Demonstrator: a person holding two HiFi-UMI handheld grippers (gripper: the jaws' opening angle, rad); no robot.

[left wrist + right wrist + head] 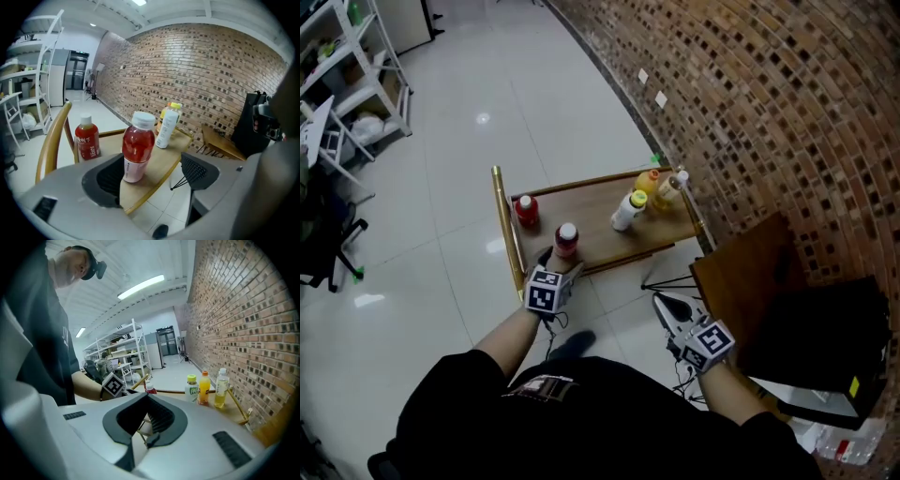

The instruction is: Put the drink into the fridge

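Between the left gripper's (154,177) jaws stands a glossy clear plastic bottle (138,147) with a matt white cap (144,119). The gripper's shell is smooth matt grey plastic, its pads (110,178) ribbed black. Under it is a smooth wooden table (165,154) with a shiny brass-coloured rail (51,140). Beyond are glossy floor tiles (441,169) and a rough brick wall (211,70).

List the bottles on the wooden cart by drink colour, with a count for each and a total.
red bottles: 2
white bottle: 1
orange bottle: 1
pale yellow bottle: 1
Total: 5
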